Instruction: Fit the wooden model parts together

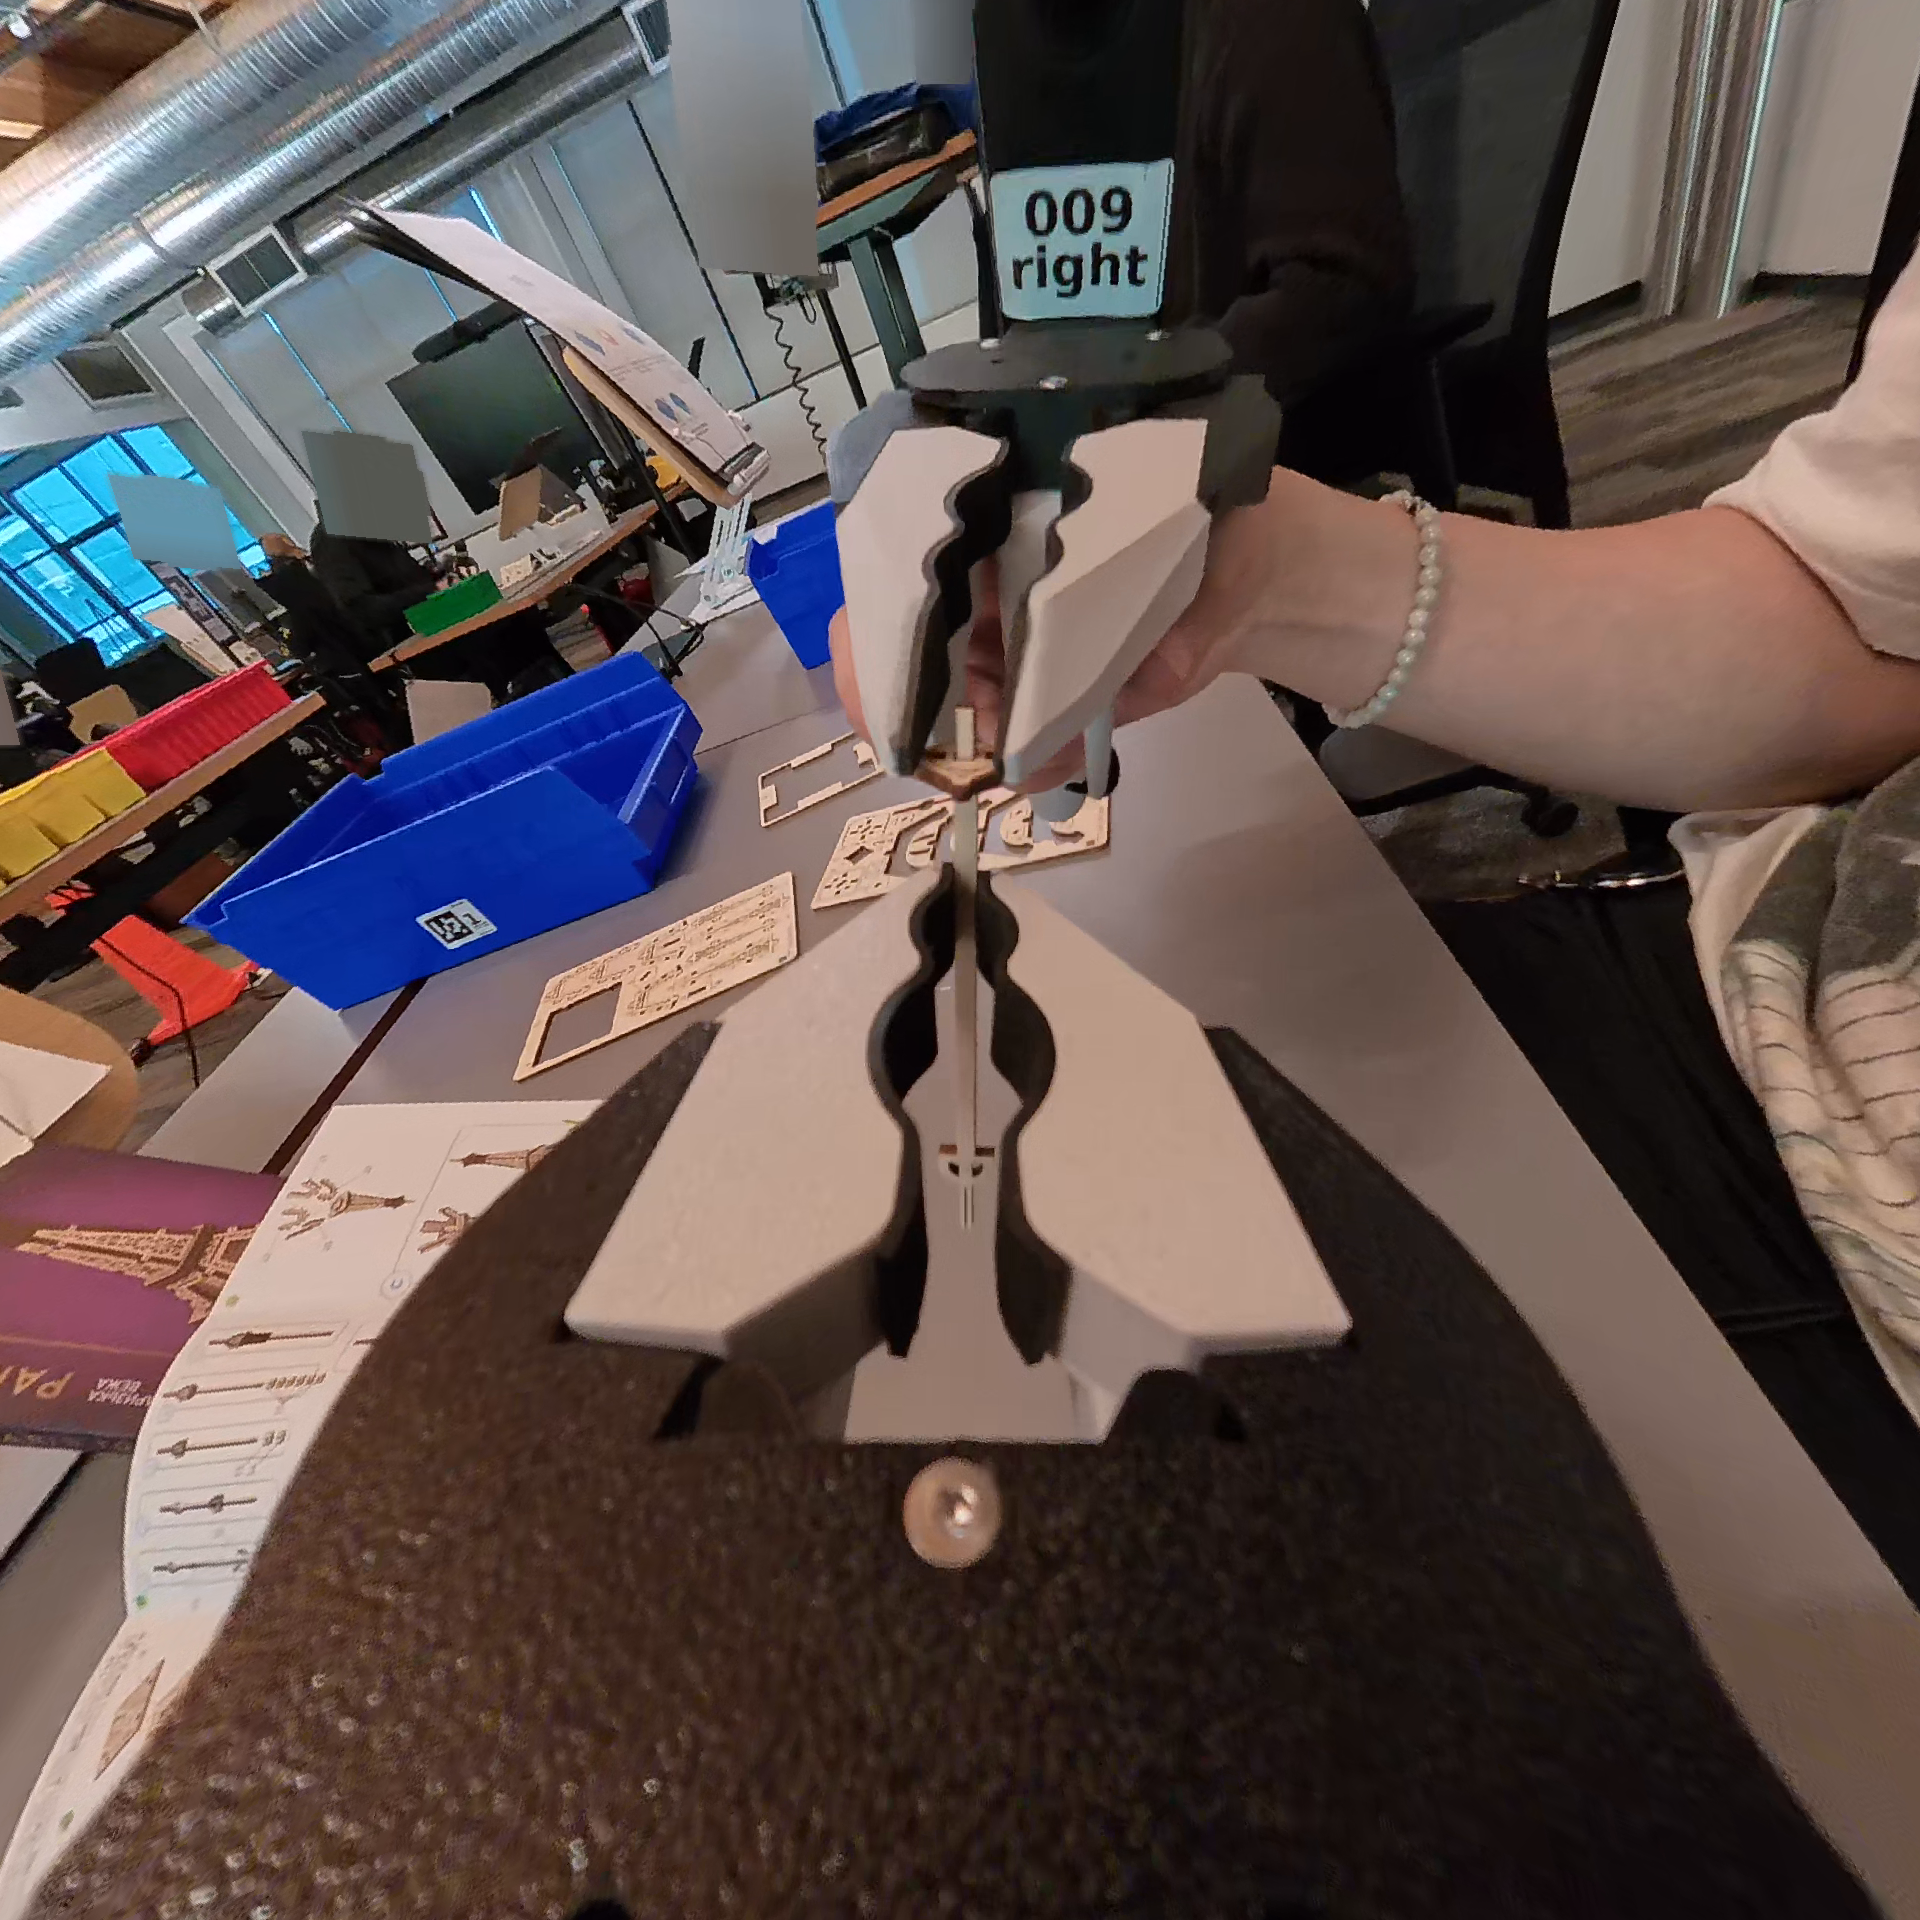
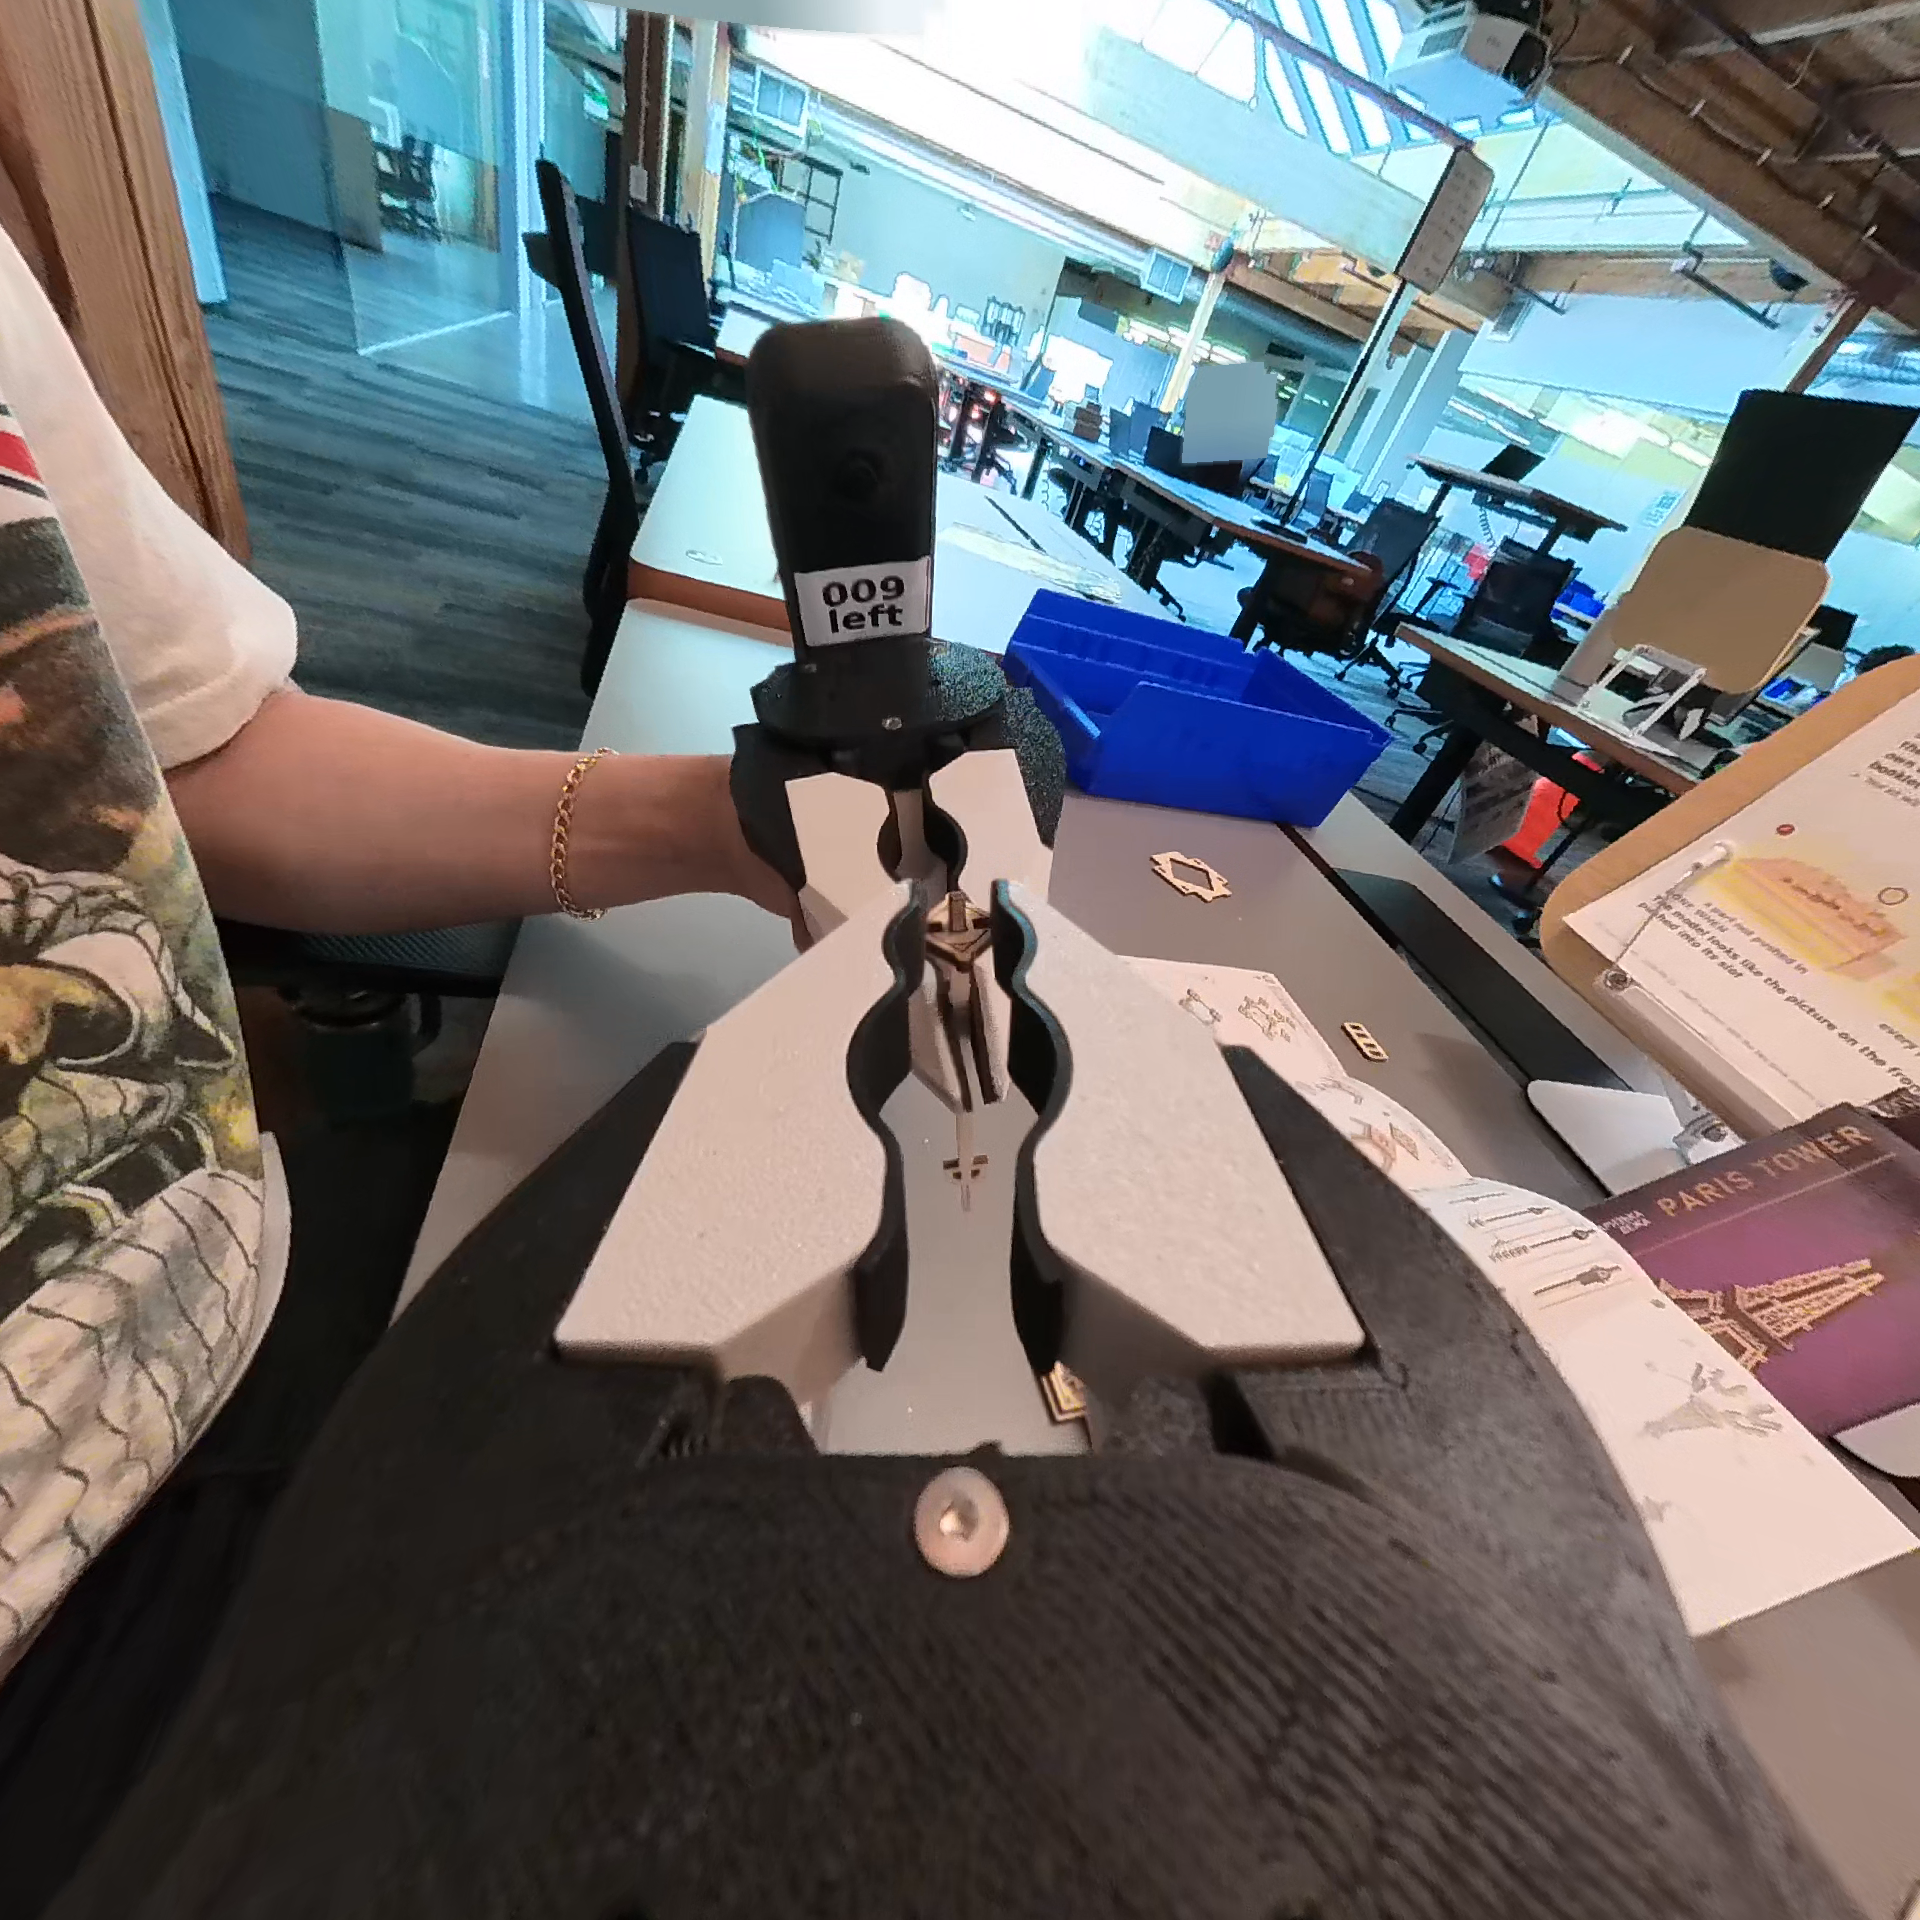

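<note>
Up close in the left wrist view, the left tool (image 1: 966,914) pinches a thin wooden spire (image 1: 965,831); the right tool (image 1: 954,764), label-bearing, grips a small wooden platform piece (image 1: 954,771) threaded on it, above the surface (image 1: 1299,987).

Right wrist view: the right tool (image 2: 956,914) clasps the platform piece (image 2: 956,948); the left tool (image 2: 961,1081) points nearward, clamped on the spire (image 2: 966,1164).

Wooden sheets (image 1: 665,961) lie on the table (image 1: 1226,935), right of the bin (image 1: 457,831).

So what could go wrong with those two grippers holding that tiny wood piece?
The thin wooden spire pinched by the left gripper looks fragile and might snap if pushed crooked. The small wooden collar in the right gripper could slip and drop onto the table.
</note>
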Available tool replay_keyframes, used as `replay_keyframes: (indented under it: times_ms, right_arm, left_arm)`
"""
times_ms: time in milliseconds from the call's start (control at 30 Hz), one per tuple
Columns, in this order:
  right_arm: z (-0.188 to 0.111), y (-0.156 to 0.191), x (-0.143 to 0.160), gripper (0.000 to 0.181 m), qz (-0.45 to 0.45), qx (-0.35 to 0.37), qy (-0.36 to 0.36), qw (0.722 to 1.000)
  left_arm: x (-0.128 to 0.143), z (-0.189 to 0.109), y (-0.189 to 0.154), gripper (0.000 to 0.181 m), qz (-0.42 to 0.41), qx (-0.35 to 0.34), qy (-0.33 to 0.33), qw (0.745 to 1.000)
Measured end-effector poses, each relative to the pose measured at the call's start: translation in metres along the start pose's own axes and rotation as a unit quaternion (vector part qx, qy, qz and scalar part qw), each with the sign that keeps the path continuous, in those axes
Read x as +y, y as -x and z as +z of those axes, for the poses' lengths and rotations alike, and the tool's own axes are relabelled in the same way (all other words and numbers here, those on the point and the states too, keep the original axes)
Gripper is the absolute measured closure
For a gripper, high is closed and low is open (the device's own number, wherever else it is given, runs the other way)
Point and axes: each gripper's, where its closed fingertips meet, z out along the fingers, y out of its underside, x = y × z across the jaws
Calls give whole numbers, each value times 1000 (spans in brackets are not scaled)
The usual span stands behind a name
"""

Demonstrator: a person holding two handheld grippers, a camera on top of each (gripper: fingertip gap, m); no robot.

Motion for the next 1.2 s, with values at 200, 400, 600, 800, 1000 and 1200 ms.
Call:
replay_keyframes:
  times_ms: [200, 400, 600, 800, 1000, 1200]
  right_arm:
    - [0, 1, 3, 175, 19, -10, -3, 1000]
    - [1, 3, 4, 176, 44, -20, -19, 999]
    - [1, 1, 2, 176, 49, -15, -30, 998]
    - [-1, 4, -1, 165, 47, -8, -59, 997]
    - [-2, 0, 0, 165, 31, 14, -52, 998]
    - [-3, -2, 1, 168, 18, 26, -37, 999]
  left_arm:
    - [3, 1, -1, 181, 7, 2, 8, 1000]
    - [2, 2, -6, 181, -21, 23, -6, 999]
    - [1, 2, -3, 181, -14, 11, -12, 1000]
    - [-1, 3, -1, 181, -39, 14, -37, 998]
    - [-1, 3, -1, 181, -38, 12, -43, 998]
    - [0, 2, 0, 181, -24, 6, -35, 999]
